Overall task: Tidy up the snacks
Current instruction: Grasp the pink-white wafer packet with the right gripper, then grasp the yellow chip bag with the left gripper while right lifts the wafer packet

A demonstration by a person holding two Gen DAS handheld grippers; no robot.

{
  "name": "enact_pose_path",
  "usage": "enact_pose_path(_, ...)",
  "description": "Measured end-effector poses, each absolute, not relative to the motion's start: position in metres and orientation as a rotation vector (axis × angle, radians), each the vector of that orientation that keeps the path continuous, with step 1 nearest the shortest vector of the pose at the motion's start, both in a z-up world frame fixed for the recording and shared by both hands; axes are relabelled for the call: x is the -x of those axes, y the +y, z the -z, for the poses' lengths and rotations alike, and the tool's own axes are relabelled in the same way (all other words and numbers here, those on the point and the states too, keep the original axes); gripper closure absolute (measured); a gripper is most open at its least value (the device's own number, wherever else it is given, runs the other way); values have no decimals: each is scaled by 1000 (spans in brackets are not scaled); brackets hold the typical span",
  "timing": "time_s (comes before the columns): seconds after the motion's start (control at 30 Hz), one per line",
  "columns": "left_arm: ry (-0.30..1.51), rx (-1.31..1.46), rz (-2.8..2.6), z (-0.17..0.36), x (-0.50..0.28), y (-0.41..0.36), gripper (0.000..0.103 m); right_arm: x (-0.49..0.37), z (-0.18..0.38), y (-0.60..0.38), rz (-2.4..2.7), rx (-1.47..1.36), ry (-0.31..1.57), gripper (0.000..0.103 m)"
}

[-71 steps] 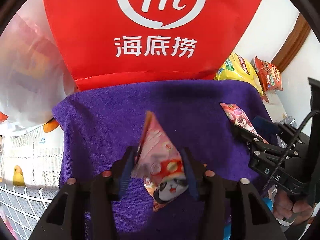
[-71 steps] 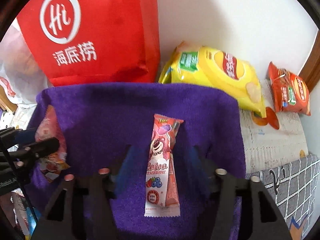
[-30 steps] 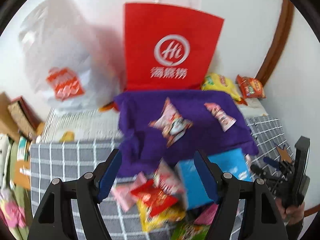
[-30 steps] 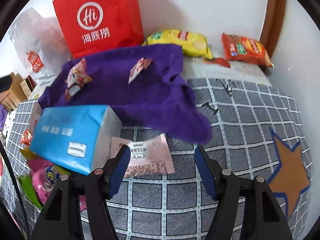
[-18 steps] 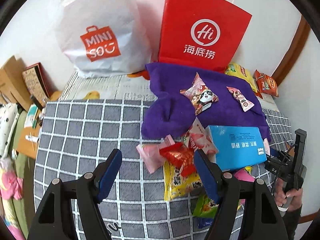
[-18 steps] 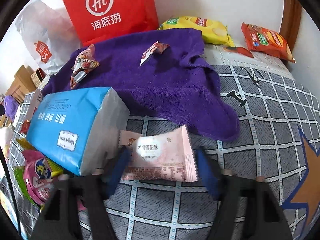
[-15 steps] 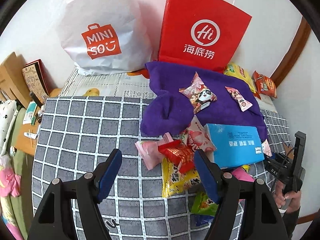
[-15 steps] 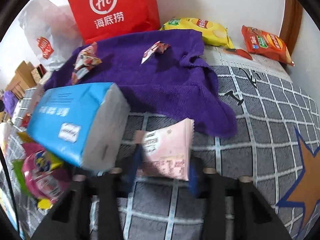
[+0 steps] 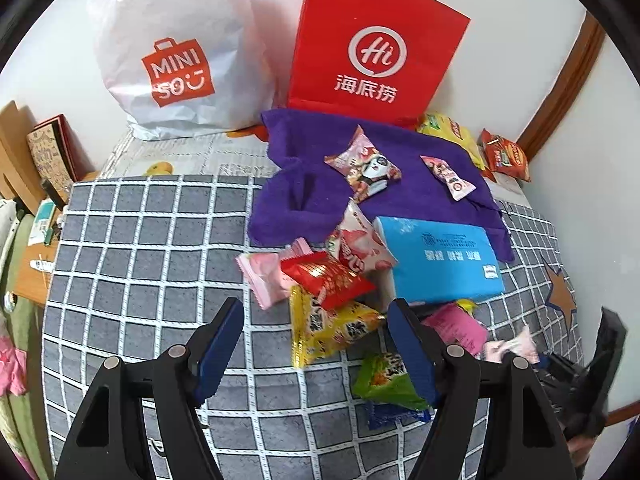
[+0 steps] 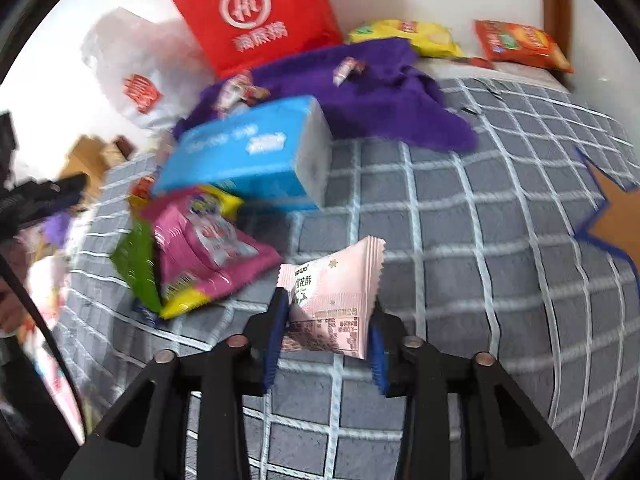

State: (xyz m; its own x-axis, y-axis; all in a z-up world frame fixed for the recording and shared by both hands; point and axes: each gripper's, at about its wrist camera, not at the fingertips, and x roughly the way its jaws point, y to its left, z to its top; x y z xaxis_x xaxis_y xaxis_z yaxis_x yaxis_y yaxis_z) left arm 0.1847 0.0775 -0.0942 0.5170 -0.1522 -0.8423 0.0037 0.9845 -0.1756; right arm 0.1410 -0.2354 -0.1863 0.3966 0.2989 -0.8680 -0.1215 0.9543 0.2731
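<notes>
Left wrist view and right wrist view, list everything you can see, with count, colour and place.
paper bag: 1, red, against the wall
plastic bag: 1, white, left of the paper bag
towel: 1, purple, below the paper bag
panda snack: 1, pink, on the towel
bear candy: 1, pink, on the towel
tissue pack: 1, blue, at the towel's front edge
snack pile: several, mixed colours, on the grid blanket
chip bags: 2, yellow and orange, far corner
pastry packet: 1, pale pink, in the right tool
left tool: open
right tool: shut on the packet

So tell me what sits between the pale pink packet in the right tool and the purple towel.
The blue box lies on the towel's near edge, left of a straight line from the pink packet. To its right, only bare checked cover shows.
</notes>
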Motion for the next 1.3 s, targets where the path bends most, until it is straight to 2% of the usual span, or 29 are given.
enact_pose_path(0.03,1025,159,97,95,-184,77,30,-135,189,-233,-198,-153,1127,55)
enact_pose_path(0.2,1026,158,120,97,-181,71,30,-114,192,-230,-197,-121,1168,50)
enact_pose_path(0.37,1028,165,135,100,-178,68,30,-94,175,-226,-199,53,1134,49)
enact_pose_path(0.4,1028,167,137,100,-178,68,30,-93,172,-226,-202,79,1115,44)
enact_pose_path(0.43,1028,169,139,100,-177,68,30,-92,168,-224,-216,112,1094,34)
enact_pose_path(0.47,1028,169,140,101,-177,68,30,-93,168,-222,-230,137,1084,31)
enact_pose_path(0.6,1028,163,135,100,-175,70,30,-99,171,-207,-293,259,1040,30)
enact_pose_path(0.83,1022,172,105,102,-169,86,30,-124,201,-203,-360,286,1101,30)
enact_pose_path(0.87,1021,179,102,102,-168,88,30,-125,200,-206,-370,270,1095,31)
enact_pose_path(0.93,1020,193,98,104,-167,94,30,-126,199,-209,-380,253,1100,54)
enact_pose_path(0.97,1021,196,91,105,-166,96,30,-127,198,-210,-382,247,1101,59)
enact_pose_path(1.0,1023,195,85,106,-166,98,30,-127,197,-212,-375,244,1098,71)
enact_pose_path(1.03,1027,191,79,109,-166,99,30,-128,197,-213,-360,243,1097,76)
enact_pose_path(1.3,1047,197,108,125,-176,93,30,-153,202,-223,-221,117,1064,78)
